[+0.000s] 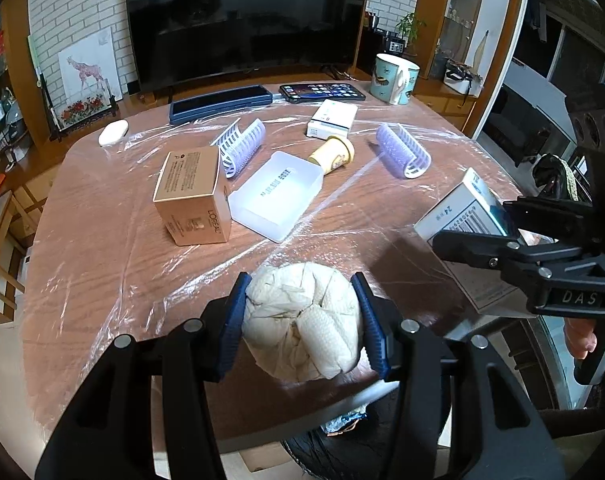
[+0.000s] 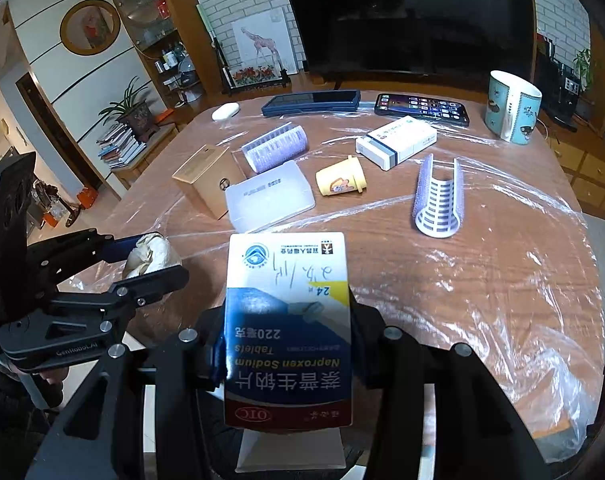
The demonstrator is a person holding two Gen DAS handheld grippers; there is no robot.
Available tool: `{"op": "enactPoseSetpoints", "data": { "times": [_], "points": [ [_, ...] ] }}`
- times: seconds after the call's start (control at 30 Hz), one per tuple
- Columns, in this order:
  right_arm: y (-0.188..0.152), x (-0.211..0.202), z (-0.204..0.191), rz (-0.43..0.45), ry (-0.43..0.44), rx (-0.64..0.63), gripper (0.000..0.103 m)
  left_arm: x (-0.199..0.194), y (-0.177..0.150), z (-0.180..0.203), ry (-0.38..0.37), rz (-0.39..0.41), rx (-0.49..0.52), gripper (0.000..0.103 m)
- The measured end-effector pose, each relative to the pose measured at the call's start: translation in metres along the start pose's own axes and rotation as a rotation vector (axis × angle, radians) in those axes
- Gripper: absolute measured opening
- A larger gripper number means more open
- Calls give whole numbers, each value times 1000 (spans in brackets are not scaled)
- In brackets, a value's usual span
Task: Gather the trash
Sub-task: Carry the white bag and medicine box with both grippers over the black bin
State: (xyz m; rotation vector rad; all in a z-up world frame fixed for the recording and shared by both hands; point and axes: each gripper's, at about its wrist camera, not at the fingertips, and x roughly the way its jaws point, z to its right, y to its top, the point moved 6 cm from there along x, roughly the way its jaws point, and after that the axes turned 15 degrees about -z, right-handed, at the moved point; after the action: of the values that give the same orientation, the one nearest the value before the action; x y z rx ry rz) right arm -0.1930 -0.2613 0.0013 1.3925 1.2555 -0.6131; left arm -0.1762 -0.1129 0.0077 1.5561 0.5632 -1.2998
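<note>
The left gripper (image 1: pixel 302 320) is closed on a crumpled ball of white tissue paper (image 1: pixel 304 320), with one blue pad (image 1: pixel 232 320) pressed to each side of the wad. The ball is held at the near edge of the table (image 1: pixel 102 280), partly overhanging it.

The right gripper (image 2: pixel 288 344) is clamped on a Naproxen Sodium tablet box (image 2: pixel 288 320). The box's long axis runs forward along the fingers, so the far end projects over the near edge of the table. In the left wrist view this box (image 1: pixel 462 212) sits to the right of the tissue ball, near but apart from it.

Below the near edge, directly under the left gripper, a dark-lined trash bin (image 1: pixel 342 448) shows with a foil wrapper inside it. In the right wrist view the area beneath the box is mostly hidden by the box itself.

Judgement: both grippers are loaded, and the deciding relation is vertical. The bin lies below and slightly nearer than the table edge. The left gripper is the closer of the two to the opening; a short pull back clears the table edge before release. The right gripper must travel leftward and back to reach the same opening.

Remaining items, all well apart from both grippers towards the middle and far edge of the table:
- L'Oreal carton (image 1: pixel 190 196)
- translucent plastic lid (image 1: pixel 276 196)
- yellow cup lying on its side (image 1: pixel 334 154)
- white medicine box (image 1: pixel 332 119)
- two lilac hair rollers (image 1: pixel 242 146)
</note>
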Motion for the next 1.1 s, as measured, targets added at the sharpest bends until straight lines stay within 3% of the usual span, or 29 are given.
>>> {"op": "enactPoseSetpoints", "data": {
  "times": [1.1],
  "points": [
    [-79,-1,-14,-92,16,-42,46,-4,-64,45,-9,-68,64,52]
  ]
}}
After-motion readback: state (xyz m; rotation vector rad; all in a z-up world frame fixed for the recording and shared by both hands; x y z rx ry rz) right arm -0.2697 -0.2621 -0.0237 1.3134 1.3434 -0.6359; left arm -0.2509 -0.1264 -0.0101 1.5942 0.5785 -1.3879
